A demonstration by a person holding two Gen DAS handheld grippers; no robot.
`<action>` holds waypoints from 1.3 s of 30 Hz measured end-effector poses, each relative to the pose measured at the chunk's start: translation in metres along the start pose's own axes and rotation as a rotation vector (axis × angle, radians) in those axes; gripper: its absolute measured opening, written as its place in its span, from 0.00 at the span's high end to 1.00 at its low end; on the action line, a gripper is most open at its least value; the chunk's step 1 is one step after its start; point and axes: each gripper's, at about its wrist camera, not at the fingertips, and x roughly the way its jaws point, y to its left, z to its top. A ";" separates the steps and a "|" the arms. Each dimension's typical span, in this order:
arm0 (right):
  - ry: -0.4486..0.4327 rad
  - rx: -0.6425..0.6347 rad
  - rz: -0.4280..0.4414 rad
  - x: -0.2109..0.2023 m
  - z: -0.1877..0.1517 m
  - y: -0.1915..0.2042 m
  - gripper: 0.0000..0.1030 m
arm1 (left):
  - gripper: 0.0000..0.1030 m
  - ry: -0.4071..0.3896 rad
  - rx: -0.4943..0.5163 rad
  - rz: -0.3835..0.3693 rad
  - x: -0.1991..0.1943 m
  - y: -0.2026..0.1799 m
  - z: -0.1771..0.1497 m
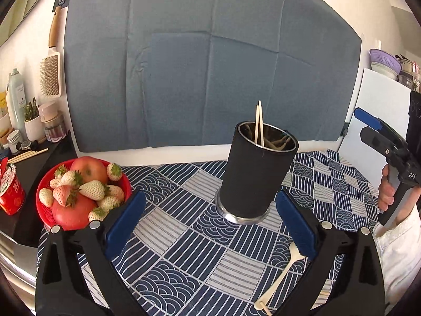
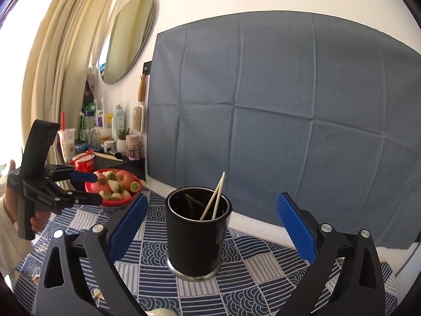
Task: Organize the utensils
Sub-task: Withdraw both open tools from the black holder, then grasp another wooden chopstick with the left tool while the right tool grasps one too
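Observation:
A black utensil cup (image 1: 256, 177) with a steel base stands on the patterned tablecloth (image 1: 184, 237); a pair of pale chopsticks (image 1: 258, 123) leans inside it with some darker utensils. My left gripper (image 1: 210, 226) is open and empty, just in front of the cup. A white plastic fork (image 1: 282, 268) lies on the cloth by its right finger. In the right wrist view the cup (image 2: 197, 234) stands between the fingers of my right gripper (image 2: 211, 226), which is open and empty. The chopsticks (image 2: 213, 200) stick out of it. The left gripper (image 2: 56, 192) shows at the left.
A red bowl of apples and pale strawberries (image 1: 81, 192) sits at the table's left edge. A black shelf (image 1: 29, 168) beside it holds bottles, jars, a red cup and loose chopsticks. A blue cloth (image 1: 210, 65) hangs on the wall behind. A white cabinet (image 1: 379, 110) stands right.

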 end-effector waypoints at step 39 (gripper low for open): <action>0.613 0.031 0.200 -0.002 -0.140 0.059 0.09 | 0.06 0.439 -0.012 -0.006 0.025 -0.021 -0.117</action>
